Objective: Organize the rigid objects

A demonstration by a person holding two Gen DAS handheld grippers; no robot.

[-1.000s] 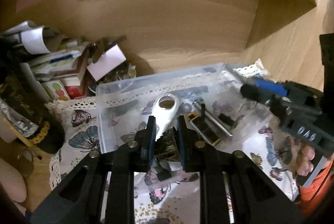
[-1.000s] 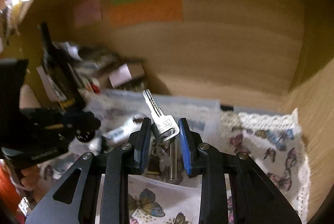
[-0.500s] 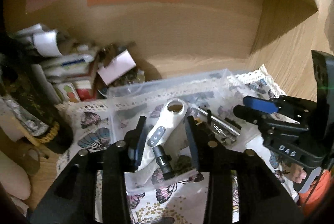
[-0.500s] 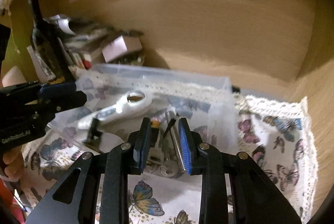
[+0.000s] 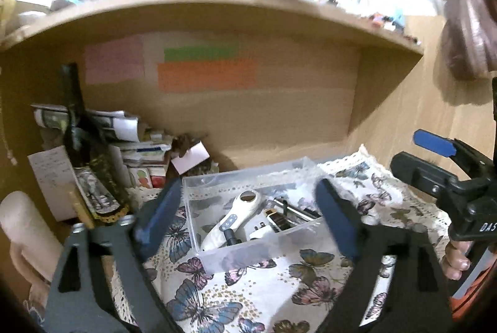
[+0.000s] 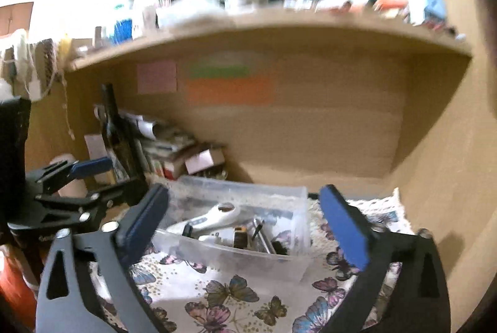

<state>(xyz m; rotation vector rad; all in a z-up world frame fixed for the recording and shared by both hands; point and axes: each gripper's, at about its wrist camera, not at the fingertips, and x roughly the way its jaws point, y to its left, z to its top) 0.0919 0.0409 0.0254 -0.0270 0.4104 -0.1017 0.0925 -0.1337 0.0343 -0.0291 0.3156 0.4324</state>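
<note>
Hovering near the clear box (image 5: pixel 248 252), left gripper (image 5: pixel 248 218) and right gripper (image 6: pixel 248 227) have just spread their fingers wide, nothing held.

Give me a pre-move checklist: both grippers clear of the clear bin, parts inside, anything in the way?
1. Left gripper empty: ok. Its jaws have just been opening; nothing sits between the fingers.
2. Right gripper empty: ok. Its jaws have also just been opening, nothing between the fingers.
3. Parts in the clear bin: ok. The white handheld device and the metal pieces lie inside.
4. Both grippers out of the bin: ok, above and in front of it.
5. Bin seated on the butterfly cloth: ok, looks upright.
6. Key in the bin: cannot tell, the metal pieces are too jumbled.
</note>
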